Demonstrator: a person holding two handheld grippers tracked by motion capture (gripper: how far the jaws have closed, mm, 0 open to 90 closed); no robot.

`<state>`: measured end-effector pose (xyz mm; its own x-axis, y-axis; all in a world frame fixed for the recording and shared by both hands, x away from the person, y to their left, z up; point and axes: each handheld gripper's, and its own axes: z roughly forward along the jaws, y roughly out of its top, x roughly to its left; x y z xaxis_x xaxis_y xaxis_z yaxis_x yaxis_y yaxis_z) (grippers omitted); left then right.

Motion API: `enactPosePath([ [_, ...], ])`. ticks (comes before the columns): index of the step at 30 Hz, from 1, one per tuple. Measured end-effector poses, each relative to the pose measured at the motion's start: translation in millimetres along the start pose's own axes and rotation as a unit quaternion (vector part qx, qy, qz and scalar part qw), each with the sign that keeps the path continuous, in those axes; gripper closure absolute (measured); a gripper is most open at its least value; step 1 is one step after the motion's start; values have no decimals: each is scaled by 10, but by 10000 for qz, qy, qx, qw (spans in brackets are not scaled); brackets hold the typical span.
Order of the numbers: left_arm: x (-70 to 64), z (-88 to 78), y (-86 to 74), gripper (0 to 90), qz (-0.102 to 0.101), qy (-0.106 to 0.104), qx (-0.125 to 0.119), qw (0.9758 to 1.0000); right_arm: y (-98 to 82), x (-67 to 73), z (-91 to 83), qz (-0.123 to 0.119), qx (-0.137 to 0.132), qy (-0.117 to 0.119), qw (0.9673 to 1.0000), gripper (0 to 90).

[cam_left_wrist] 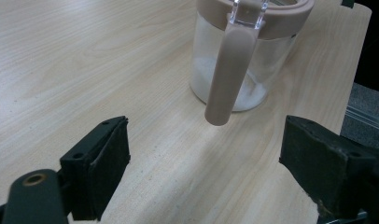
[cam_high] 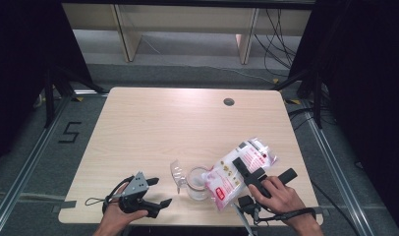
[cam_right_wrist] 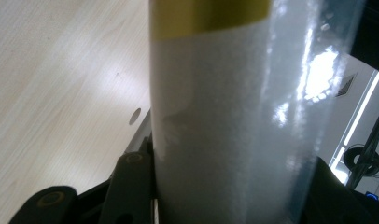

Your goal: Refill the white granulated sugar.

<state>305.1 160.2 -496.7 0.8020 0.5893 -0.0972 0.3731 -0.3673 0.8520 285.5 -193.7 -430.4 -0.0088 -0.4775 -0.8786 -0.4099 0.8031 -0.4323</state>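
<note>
- Gripping a white bag (cam_high: 242, 172) w/ red print, the right gripper (cam_high: 244, 169) has its jaws clamped across the bag's middle; right gripper view shows the bag (cam_right_wrist: 225, 140) wedged between both jaws.
- Bag is tilted, low end at 7 o'clock over the mouth of a clear jar (cam_high: 197, 183), high end at 1 o'clock.
- Jar stands on the table (cam_high: 163, 123) near the front edge, at about 6 o'clock of the tabletop; some white powder sits in its bottom, seen in the left gripper view (cam_left_wrist: 246, 56).
- Jar's lid (cam_high: 177, 173) hangs open at its 9 o'clock side.
- Left gripper (cam_high: 156, 194) sits by the front edge, at 8 o'clock from the jar, jaws wide apart & holding nothing; apart from the jar, pointing at it.
- Open room: the table's far half and left side, 9 to 2 o'clock from the jar, are bare wood save a small cable hole (cam_high: 229, 102) near the far edge.
- Tight spots: right hand (cam_high: 281, 196) is close to the front-right corner; bag's top end lies near the right edge.
</note>
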Motion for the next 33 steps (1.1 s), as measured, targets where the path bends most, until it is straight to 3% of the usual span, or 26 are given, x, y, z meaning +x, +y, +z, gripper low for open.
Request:
enactPosePath([
  [1,-11,7,0,154,-67,-37,-79,9999,3,-9,3,-67,-35,-16,10000,595],
  [4,-2,7,4,154,24,-64,-90,9999,5,-4,-4,-14,-5,-24,10000,596],
  [5,-12,6,-2,153,-80,-25,-63,9999,6,-4,-4,-13,-6,-30,10000,596],
  [7,1,0,0,154,4,-3,1,10000,5,-3,-3,-6,-11,-23,10000,597],
  [11,-16,7,-2,154,-99,-36,-80,9999,7,-11,-5,-38,4,-26,10000,597],
  [12,-1,0,0,154,4,-1,4,10000,8,-13,-7,-36,4,-36,10000,598],
  [16,-16,11,0,154,-89,-57,-120,9999,6,-9,-9,-38,1,-30,10000,598],
  [18,-1,5,3,154,21,-44,-71,10000,7,-12,-9,-45,9,-32,10000,599],
  [21,0,0,0,154,2,-2,-2,10000,8,-33,-5,-124,-52,-39,9999,600],
  [26,-20,11,-1,154,-124,-59,-121,9998,7,-32,-7,-113,-58,-27,9999,604],
  [27,0,0,1,154,6,-16,-17,10000,7,-14,-12,-34,-4,-24,10000,606],
  [30,-16,10,0,154,-95,-59,-116,9999,5,-10,-8,-24,-16,-24,10000,609],
  [31,-16,10,0,154,-102,-59,-118,9999,5,-25,1,-119,-74,-20,9999,611],
  [33,-1,1,0,154,-4,-7,-1,10000,2,-18,-5,-60,-50,-9,10000,615],
])
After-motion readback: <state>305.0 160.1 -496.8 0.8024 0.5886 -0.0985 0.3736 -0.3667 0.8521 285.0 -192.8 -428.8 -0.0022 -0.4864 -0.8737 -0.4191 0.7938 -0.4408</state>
